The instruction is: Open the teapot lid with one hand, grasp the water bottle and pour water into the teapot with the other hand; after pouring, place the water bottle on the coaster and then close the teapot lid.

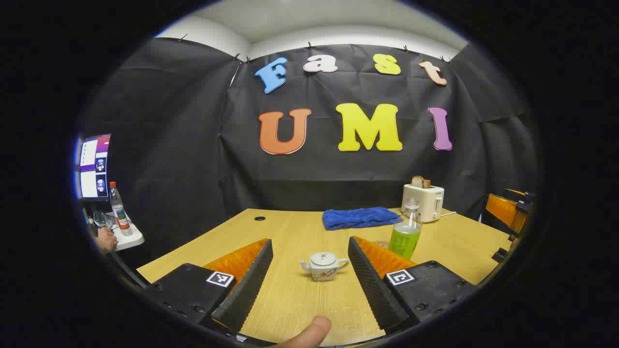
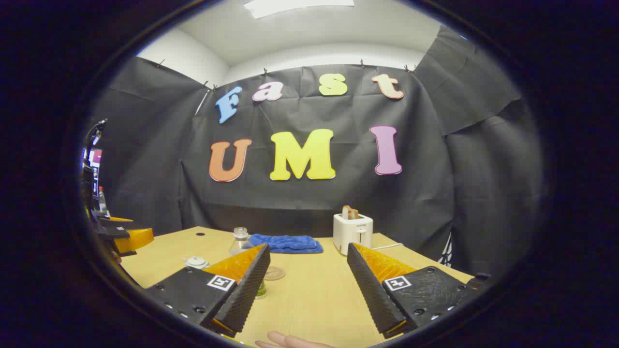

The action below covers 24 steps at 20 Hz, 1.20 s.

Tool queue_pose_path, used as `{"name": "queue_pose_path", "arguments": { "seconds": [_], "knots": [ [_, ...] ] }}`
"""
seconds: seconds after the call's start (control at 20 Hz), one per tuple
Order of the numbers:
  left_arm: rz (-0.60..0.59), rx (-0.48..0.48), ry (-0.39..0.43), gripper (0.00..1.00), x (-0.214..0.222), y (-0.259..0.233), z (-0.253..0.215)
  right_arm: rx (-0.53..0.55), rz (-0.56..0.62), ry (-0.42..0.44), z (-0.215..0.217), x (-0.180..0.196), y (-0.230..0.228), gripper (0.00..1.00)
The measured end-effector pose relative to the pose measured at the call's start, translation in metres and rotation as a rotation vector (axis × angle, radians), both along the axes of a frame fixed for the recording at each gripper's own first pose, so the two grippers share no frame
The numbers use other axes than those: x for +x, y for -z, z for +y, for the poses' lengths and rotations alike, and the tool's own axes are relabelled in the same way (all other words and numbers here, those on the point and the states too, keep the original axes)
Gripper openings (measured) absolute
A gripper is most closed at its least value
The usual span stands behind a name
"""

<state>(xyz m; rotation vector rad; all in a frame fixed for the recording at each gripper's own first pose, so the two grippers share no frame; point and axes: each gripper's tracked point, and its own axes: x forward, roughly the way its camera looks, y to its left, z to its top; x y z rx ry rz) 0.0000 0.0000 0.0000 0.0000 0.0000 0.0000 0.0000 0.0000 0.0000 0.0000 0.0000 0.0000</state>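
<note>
**Both tongs wide and empty; lid knob and tall bottle are the weak spots**

The left gripper point(image 1: 309, 270) stands wide apart, holding nothing, its two fingers framing the teapot point(image 1: 324, 266), which sits upright on the wooden table point(image 1: 290, 232) a little beyond the tips with its lid on. The right gripper point(image 2: 307, 278) is likewise spread wide and empty, pointing at bare tabletop.

The water bottle point(image 1: 405, 232), partly filled with green liquid and seemingly uncapped, stands to the right of the teapot and slightly farther off; in the right gripper view it shows behind that gripper's left finger, near a round coaster point(image 2: 274, 273) lying flat on the table. Farther back lie a blue towel point(image 1: 360, 217) and a white toaster point(image 1: 423, 202) with bread in it.

Judged from here, nothing of the task is done. The teapot is small and light-looking, so a closing finger that catches its handle or spout instead of the lid knob could push or tip it. The knob is tiny; a loose pinch may drop the lid. The bottle is tall and open, so an off-centre or low grip could slop liquid onto the table, and the narrow pot mouth leaves little margin when pouring.
</note>
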Motion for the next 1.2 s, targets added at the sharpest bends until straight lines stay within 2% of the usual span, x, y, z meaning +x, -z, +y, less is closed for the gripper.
{"name": "queue_pose_path", "arguments": {
  "seconds": [0.2, 0.55, 1.2],
  "knots": [
    [0.006, -0.007, -0.043, 0.98, 0.001, 0.002, 0.026, 0.017, 0.018, -0.022, 0.013, -0.003, 0.003, 0.96],
    [0.018, -0.003, -0.005, 0.98, 0.002, 0.006, 0.014, 0.012, 0.048, -0.033, 0.02, 0.005, 0.015, 0.96],
    [0.039, 0.003, 0.027, 0.98, 0.012, 0.021, -0.003, 0.015, 0.076, -0.036, 0.005, 0.021, 0.036, 0.96]
  ]
}}
